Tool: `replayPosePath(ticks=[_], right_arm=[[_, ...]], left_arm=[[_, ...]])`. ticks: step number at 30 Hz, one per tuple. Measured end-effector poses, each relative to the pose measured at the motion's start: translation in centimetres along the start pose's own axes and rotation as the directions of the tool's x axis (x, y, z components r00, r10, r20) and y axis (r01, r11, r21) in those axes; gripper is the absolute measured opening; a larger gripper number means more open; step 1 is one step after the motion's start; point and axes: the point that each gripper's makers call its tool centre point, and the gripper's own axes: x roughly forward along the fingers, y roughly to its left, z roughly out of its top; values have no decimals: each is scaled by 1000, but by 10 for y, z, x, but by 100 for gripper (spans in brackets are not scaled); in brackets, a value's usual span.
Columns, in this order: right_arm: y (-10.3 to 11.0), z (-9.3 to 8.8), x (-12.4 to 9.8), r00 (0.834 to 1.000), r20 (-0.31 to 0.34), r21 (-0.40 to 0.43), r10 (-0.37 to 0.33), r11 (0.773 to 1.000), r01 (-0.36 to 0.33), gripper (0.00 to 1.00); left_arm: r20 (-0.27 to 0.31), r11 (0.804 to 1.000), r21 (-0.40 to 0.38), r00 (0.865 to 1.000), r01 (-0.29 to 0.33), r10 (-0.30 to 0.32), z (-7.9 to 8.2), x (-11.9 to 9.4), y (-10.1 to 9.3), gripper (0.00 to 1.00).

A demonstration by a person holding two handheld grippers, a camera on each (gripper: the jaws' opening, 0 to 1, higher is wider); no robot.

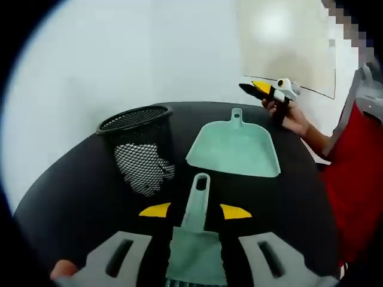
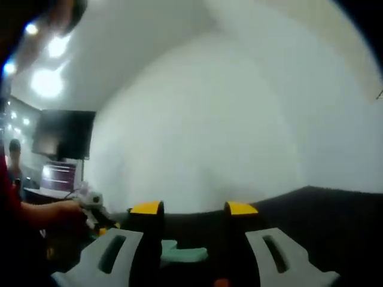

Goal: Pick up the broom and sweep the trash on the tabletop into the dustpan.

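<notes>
A small mint-green broom (image 1: 196,239) lies on the black tabletop (image 1: 78,191), its handle pointing away from me. My left gripper (image 1: 195,210) is open, one yellow-tipped jaw on each side of the handle and not touching it. Beyond the broom lies a mint-green dustpan (image 1: 236,148), handle toward the far edge. Crumpled white paper (image 1: 146,170) shows through the mesh of a black basket (image 1: 136,119). A hand holds my right gripper (image 1: 263,89) in the air past the dustpan. In its own view the right gripper (image 2: 194,208) is open, facing a white wall, with a mint-green piece (image 2: 179,254) low between the jaws.
The table is round, and its far edge (image 1: 197,104) curves just behind the dustpan. A person in a red top (image 1: 359,173) stands at the right side. A dark screen (image 2: 63,134) hangs on the wall at the left of the right gripper view.
</notes>
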Motion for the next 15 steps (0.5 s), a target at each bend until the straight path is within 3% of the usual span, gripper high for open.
replayPosePath(ticks=[6, 15], right_arm=[[0, 0, -1, 1000, 6, 18, 3, 1000, -3, 41], [-1, 2, -3, 1000, 14, 68, 5, 998, -6, 40]], left_arm=[[-23, 1000, -13, 999, 27, -28, -3, 7, 3, 25], [-4, 995, -47, 996, 91, -92, -2, 12, -4, 17]])
